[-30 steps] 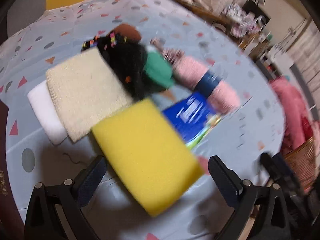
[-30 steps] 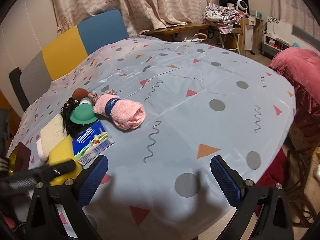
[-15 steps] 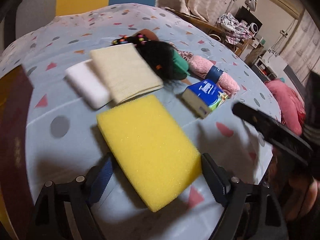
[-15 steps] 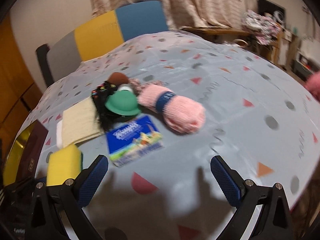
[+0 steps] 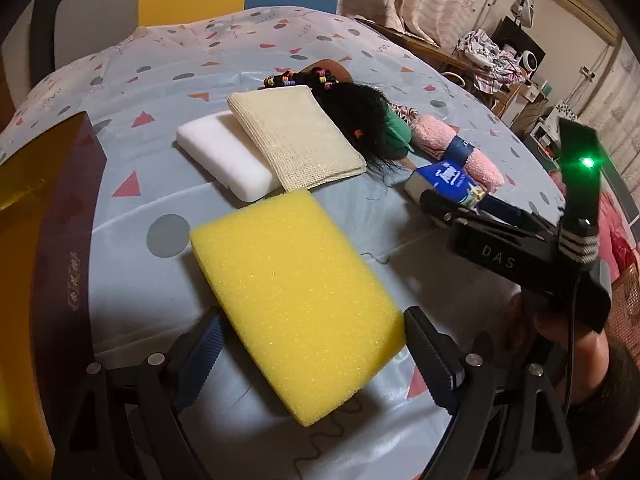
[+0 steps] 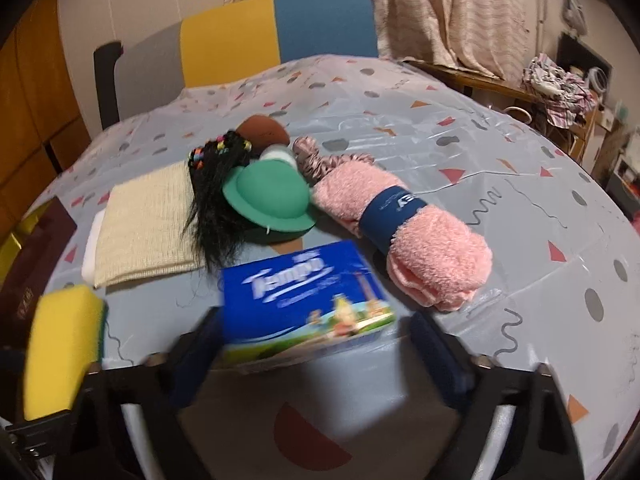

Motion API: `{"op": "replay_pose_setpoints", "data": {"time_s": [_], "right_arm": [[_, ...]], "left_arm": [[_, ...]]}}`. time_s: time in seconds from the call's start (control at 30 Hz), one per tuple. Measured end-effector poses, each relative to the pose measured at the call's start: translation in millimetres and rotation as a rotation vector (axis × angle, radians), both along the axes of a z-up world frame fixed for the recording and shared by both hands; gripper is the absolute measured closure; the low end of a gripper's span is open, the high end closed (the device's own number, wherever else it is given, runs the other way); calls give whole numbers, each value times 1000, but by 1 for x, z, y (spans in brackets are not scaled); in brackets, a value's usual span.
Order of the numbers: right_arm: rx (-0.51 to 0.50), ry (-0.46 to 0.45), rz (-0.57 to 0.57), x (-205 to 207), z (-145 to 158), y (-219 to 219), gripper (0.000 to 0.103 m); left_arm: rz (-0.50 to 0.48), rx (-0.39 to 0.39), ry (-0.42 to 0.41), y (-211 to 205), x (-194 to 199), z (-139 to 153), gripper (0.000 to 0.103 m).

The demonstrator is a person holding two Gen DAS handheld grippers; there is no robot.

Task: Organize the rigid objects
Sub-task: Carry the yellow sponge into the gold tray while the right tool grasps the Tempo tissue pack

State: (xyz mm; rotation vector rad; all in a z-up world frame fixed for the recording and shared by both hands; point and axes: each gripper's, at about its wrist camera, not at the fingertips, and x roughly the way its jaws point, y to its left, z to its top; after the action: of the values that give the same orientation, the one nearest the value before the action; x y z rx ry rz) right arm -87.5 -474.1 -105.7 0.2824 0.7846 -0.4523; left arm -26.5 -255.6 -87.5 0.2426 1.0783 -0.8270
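Porous yellow foam sponge (image 5: 296, 300) on glossy plastic tablecloth (image 5: 224, 68).

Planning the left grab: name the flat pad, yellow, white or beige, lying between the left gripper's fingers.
The yellow foam sponge; the white foam block and beige woven pad lie farther back, beyond the left gripper.

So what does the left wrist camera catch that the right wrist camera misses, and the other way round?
Only the left wrist view shows the right gripper reaching the tissue pack, and the white block nearly whole. Only the right wrist view shows the green hat in full and the printed top of the pack. Both show the yellow sponge, beige cloth, black wig and pink towel.
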Motion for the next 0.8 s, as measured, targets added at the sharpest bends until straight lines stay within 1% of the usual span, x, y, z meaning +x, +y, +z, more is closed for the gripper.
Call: {"op": "replay_pose_setpoints", "data": {"time_s": [0.03,0.1,0.27,0.57,0.73,0.8], "right_arm": [[2,-4,-5,-1,-1,-1,26],[5,-21,-4,-1,-2,-1,26],[-19,-19,0,0,-3,3,26],[-61,7,9,2,-5,8,26],[-69,10,9,3,-6,10,26],[-73,12,8,3,-6,10,26]], "left_arm": [[2,-7,3,0,1,0,13],[9,-18,8,1,3,0,14],[20,-95,46,14,4,7,18],[33,-189,2,39,7,43,19],[67,-220,-35,64,16,63,19],[99,-224,-43,78,25,69,19]]}}
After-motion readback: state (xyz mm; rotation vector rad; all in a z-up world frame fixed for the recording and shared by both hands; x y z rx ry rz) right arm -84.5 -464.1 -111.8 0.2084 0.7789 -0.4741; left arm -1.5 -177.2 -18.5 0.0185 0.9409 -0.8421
